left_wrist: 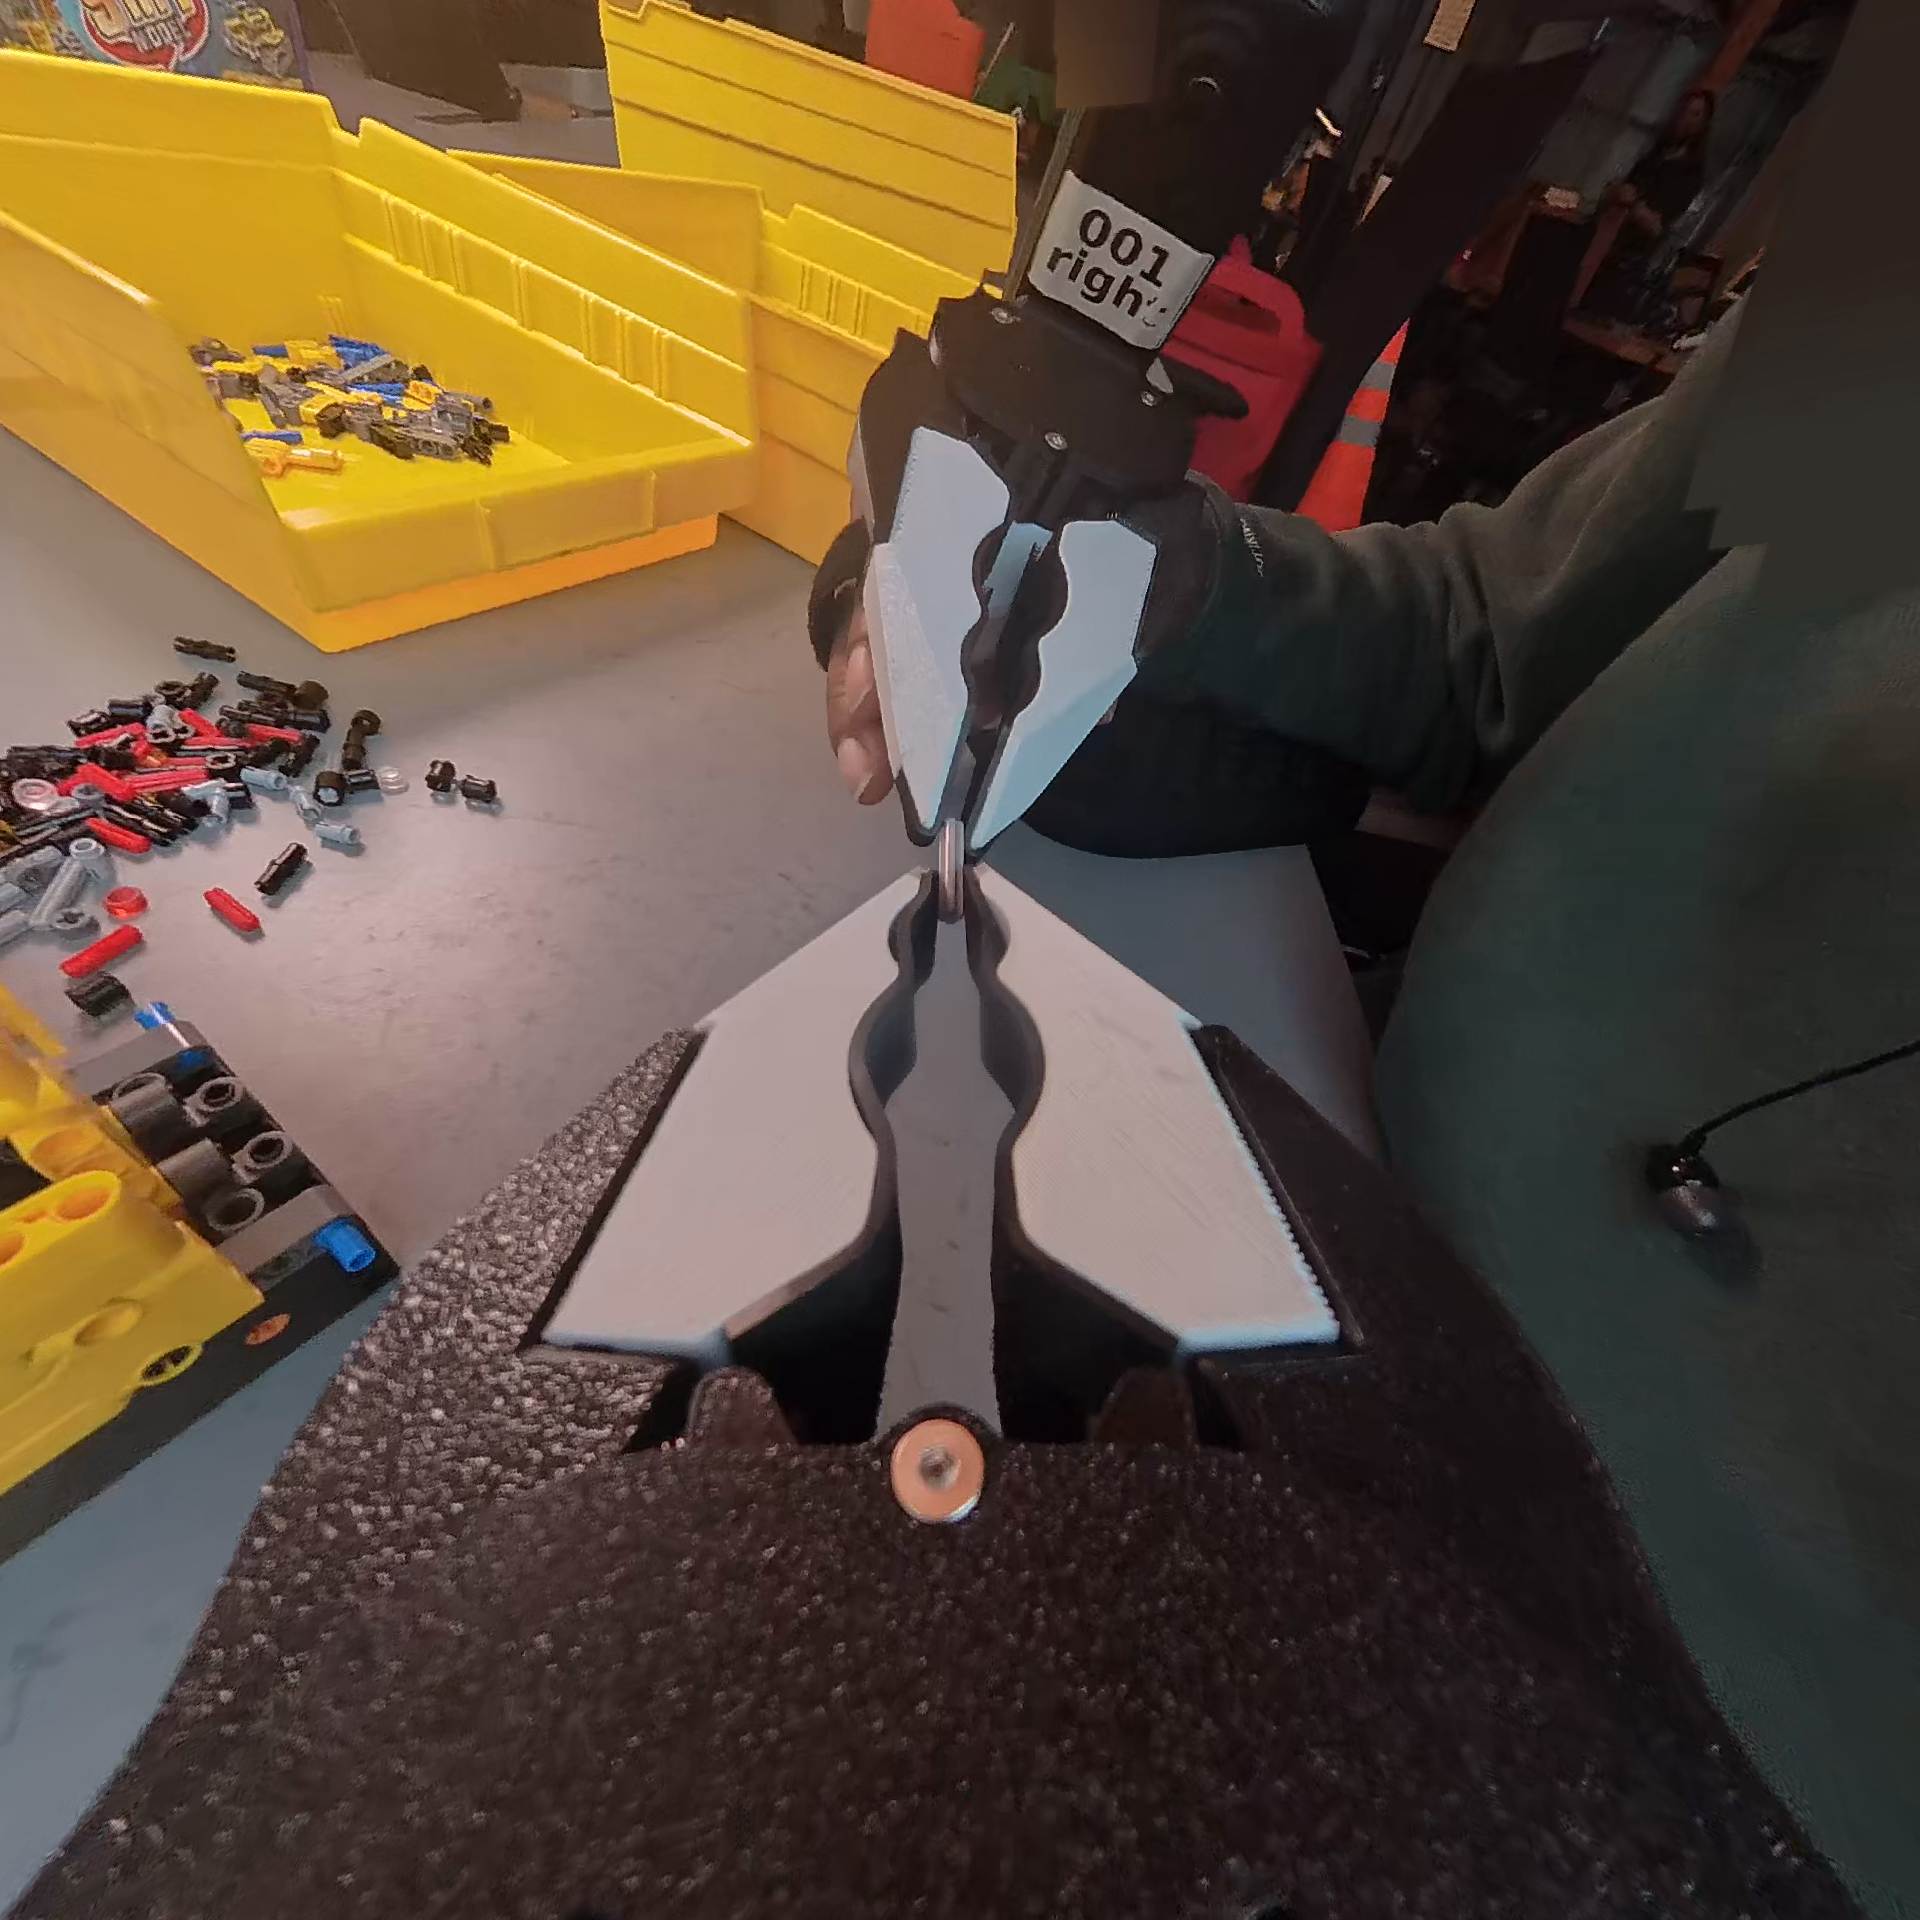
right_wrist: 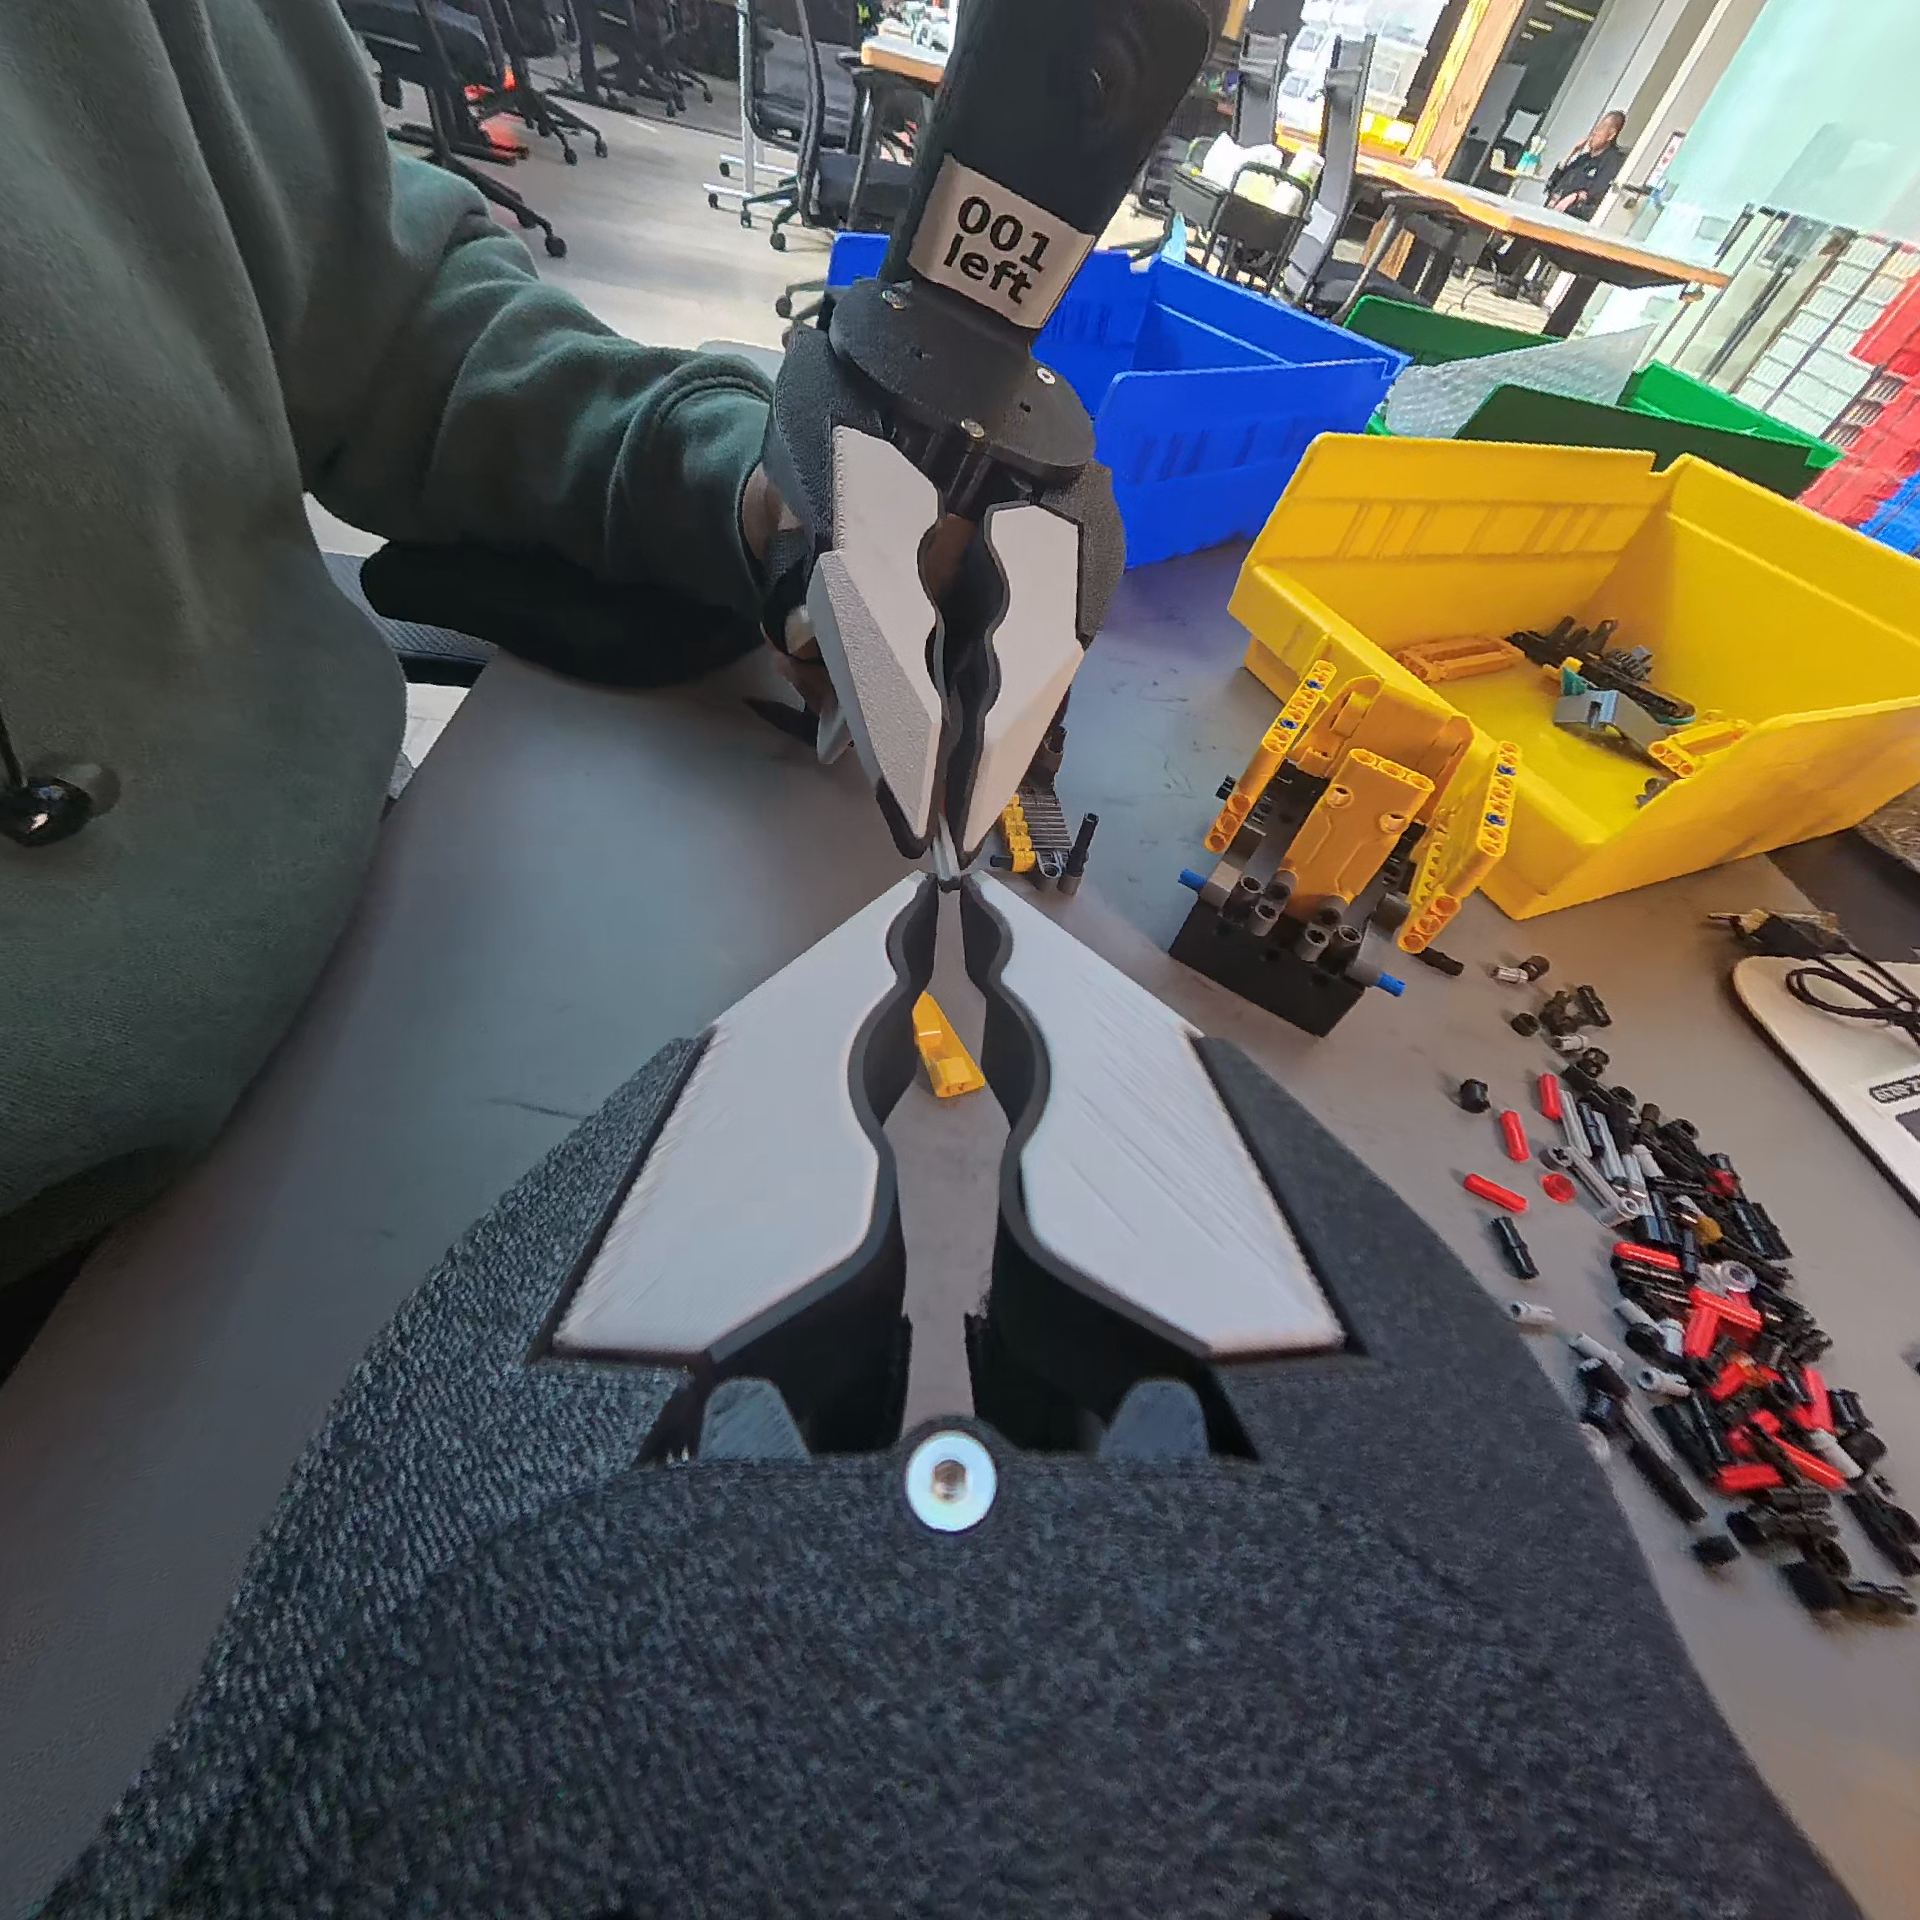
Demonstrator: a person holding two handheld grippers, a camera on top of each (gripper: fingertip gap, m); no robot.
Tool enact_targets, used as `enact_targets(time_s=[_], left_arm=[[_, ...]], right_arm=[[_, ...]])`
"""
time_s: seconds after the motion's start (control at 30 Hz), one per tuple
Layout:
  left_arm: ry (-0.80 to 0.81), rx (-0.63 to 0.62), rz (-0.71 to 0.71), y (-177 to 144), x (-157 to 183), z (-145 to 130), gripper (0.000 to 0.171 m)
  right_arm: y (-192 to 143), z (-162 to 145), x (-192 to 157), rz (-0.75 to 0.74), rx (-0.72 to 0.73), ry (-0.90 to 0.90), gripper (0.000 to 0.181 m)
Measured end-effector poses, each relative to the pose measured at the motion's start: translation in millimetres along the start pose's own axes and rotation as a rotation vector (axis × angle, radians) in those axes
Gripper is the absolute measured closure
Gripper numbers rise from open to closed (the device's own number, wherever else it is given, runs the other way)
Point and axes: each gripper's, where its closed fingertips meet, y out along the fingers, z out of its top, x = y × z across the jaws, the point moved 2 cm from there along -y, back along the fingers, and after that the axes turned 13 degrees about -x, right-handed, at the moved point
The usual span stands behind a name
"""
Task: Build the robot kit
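A: Between the two tip pairs, left wrist view: the left gripper (left_wrist: 948, 902) has its jaws drawn together on a small grey ring-like piece (left_wrist: 950, 873). The right gripper (left_wrist: 954, 831) meets it tip to tip from straight ahead, also pinched on that piece.

B: Why tip to tip?

A: My guess: each holds one end, so the piece hangs in the air above the grey table (left_wrist: 582, 831). Left of the left gripper lies a loose pile of red and black pins (left_wrist: 177, 769); beyond that, a yellow bin (left_wrist: 436, 499) with mixed parts.

B: And the right wrist view?

A: Same meeting, seen from the other side. The right gripper (right_wrist: 943, 885) is closed on the small piece (right_wrist: 943, 869), which looks thin, pale and metallic-grey; its exact shape is too small to tell. The left gripper (right_wrist: 940, 844) clamps it from ahead. Right of the right gripper stands a yellow and black brick assembly (right_wrist: 1351, 831); below the jaws lies a small yellow part (right_wrist: 943, 1058).
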Motion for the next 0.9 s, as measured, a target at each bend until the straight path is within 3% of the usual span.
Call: enact_targets(time_s=[0.37, 0.9], left_arm=[[0.092, -0.009, 0.028, 0.8, 8.2, 1.3, 0.168], [0.093, 0.003, 0.015, -1.7, 9.9, 1.5, 0.167]], right_arm=[[0.3, 4.6, -7.7, 0.077, 0.041, 0.044, 0.176], [-3.3, 7.2, -6.9, 0.087, 0.06, 0.057, 0.178]])
